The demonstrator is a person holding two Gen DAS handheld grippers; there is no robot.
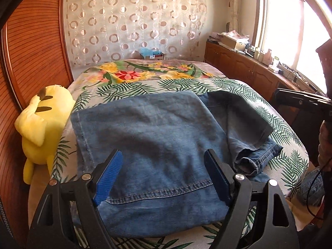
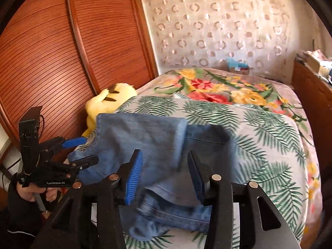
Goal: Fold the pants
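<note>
I see open leaf-print bedspread (image 1: 238,87) beyond and right of the folded blue denim pants (image 1: 157,137), room to pass. The yellow plush toy (image 1: 41,124) and slatted wooden wardrobe doors (image 1: 35,47) crowd the left edge.

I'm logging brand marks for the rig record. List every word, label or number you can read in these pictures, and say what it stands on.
"GenRobot.AI": white lettering on the black body of the left gripper, seen in the right wrist view.
The small label on the box past the far end of the bed: too small to read.
Items on the wooden cabinet under the window: no readable print.
The jeans and the yellow plush toy show no text.
</note>
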